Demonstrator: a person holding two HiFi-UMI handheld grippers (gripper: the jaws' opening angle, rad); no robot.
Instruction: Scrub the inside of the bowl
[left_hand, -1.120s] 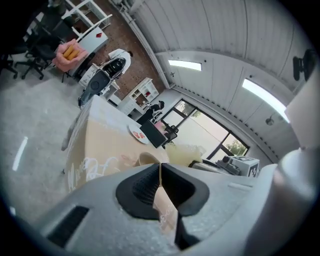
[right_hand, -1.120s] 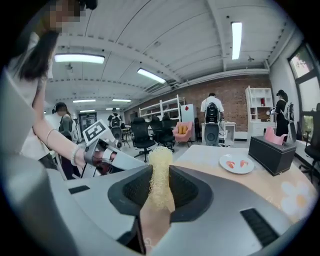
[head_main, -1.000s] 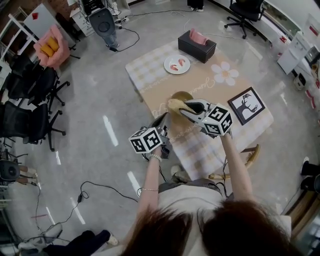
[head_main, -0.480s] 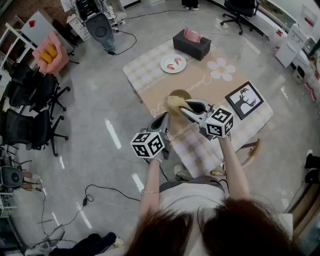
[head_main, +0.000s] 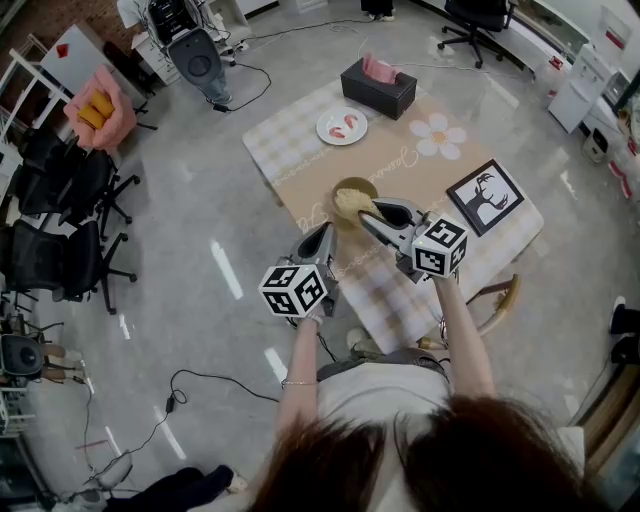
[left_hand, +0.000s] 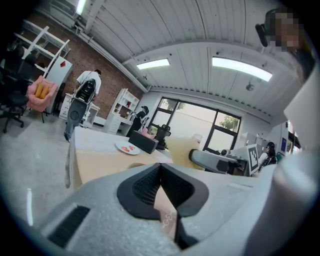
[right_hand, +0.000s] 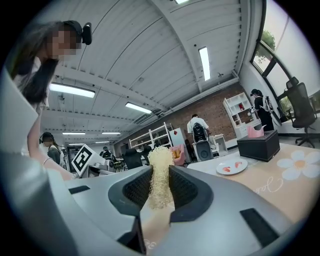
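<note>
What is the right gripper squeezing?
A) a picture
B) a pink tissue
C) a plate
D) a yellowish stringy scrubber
D: in the right gripper view, the right gripper has its two jaws pressed on a pale yellow, stringy scrubber that sticks out past them.

Table (head_main: 300, 150), checked cloth: bowl (head_main: 366, 184) mid-table, plate (head_main: 341, 126) and tissue box (head_main: 378, 88) far end, framed picture (head_main: 486, 197) right.
</note>
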